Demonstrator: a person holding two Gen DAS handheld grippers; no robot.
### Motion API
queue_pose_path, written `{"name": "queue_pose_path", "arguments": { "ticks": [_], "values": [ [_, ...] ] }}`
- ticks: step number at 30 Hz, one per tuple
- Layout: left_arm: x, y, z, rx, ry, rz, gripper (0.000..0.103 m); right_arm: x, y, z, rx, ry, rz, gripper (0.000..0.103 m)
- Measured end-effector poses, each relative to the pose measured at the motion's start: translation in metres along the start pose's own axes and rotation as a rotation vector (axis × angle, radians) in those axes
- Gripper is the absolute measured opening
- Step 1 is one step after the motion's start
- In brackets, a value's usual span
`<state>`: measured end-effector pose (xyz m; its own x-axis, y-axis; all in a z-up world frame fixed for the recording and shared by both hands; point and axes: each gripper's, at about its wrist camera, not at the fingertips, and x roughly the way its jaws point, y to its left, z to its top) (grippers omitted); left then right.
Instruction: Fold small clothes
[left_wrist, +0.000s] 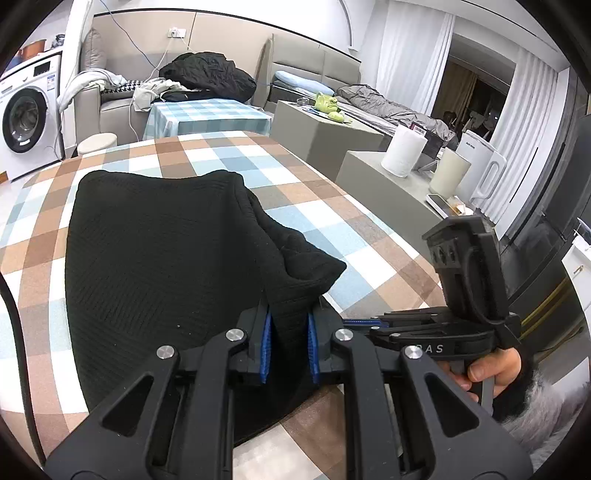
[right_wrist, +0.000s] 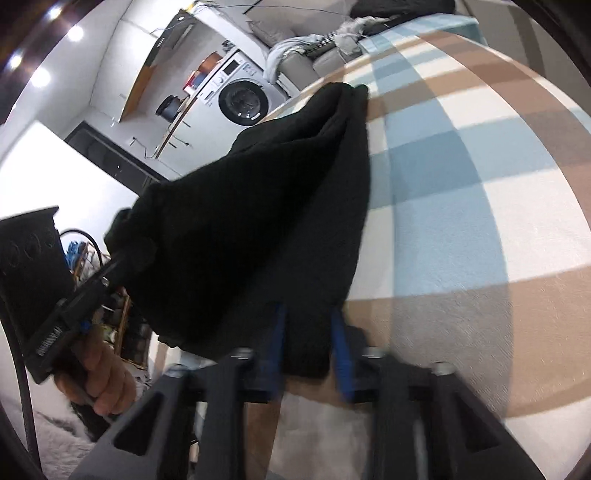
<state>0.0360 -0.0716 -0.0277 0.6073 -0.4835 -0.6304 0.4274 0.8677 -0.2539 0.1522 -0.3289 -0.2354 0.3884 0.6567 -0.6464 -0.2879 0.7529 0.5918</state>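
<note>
A tabletop (left_wrist: 207, 155) covered in a brown, blue and white checked cloth carries a black knitted garment (left_wrist: 155, 258), which lies on the near part of the tabletop with its near edge raised off the cloth. The left claw (left_wrist: 288, 339) is closed tight on a bunched fold at that near edge, its blue pads pressed into the knit from both sides. The right claw (right_wrist: 308, 347) is likewise clamped on a corner of the same garment (right_wrist: 266, 221), cloth squeezed between its blue pads. The left wrist view shows the room beyond: a smaller table (left_wrist: 210, 114) with a blue checked cover, a grey sofa (left_wrist: 122, 92) piled with dark and light clothing, a washing machine (left_wrist: 26, 118) at the left, a bed (left_wrist: 376, 99) and white curtains (left_wrist: 413, 62), and two white rolls (left_wrist: 404, 151) on a grey ledge at the right. It also shows the right device side-on with a hand (left_wrist: 491, 373) on its grip. The right wrist view, tilted and slightly blurred, shows instead the garment hanging stretched between the two claws, ceiling lights (right_wrist: 40, 77), and the left hand (right_wrist: 99, 380) gripping its handle.
</note>
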Motion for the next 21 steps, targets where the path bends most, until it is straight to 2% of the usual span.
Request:
{"name": "queue_pose_path", "arguments": {
  "ticks": [1,3,4,5,7,11,14,16,19,21],
  "values": [
    [0.000,-0.001,0.000,0.004,0.001,0.000,0.013,0.000,0.003,0.001,-0.010,-0.008,0.002,0.012],
    [0.001,-0.004,-0.001,0.012,0.006,-0.004,0.013,-0.017,0.014,0.000,-0.052,-0.097,0.025,0.010],
    [0.003,-0.006,-0.002,0.015,0.011,-0.019,0.013,-0.022,0.014,0.000,-0.049,-0.107,0.041,0.010],
    [0.006,-0.009,-0.004,0.024,0.017,-0.027,0.013,-0.025,0.012,0.000,-0.041,-0.105,0.046,0.010],
    [0.018,-0.017,-0.007,0.042,0.036,-0.033,0.013,-0.021,0.005,-0.002,-0.027,-0.077,0.001,0.010],
    [0.052,-0.033,-0.028,0.070,0.146,-0.056,0.014,-0.006,-0.003,-0.003,-0.004,-0.023,-0.062,0.014],
    [0.060,-0.041,-0.040,0.090,0.194,-0.057,0.023,-0.016,-0.008,0.001,0.016,-0.050,-0.079,0.018],
    [0.056,-0.045,-0.045,0.095,0.195,-0.095,0.037,-0.028,-0.013,0.004,0.029,-0.082,-0.120,0.018],
    [0.047,-0.049,-0.049,0.107,0.194,-0.138,0.041,-0.044,-0.019,0.011,0.061,-0.125,-0.115,0.020],
    [0.036,-0.049,-0.050,0.111,0.171,-0.132,0.043,-0.047,-0.012,0.019,0.040,-0.137,-0.102,0.022]
  ]
}}
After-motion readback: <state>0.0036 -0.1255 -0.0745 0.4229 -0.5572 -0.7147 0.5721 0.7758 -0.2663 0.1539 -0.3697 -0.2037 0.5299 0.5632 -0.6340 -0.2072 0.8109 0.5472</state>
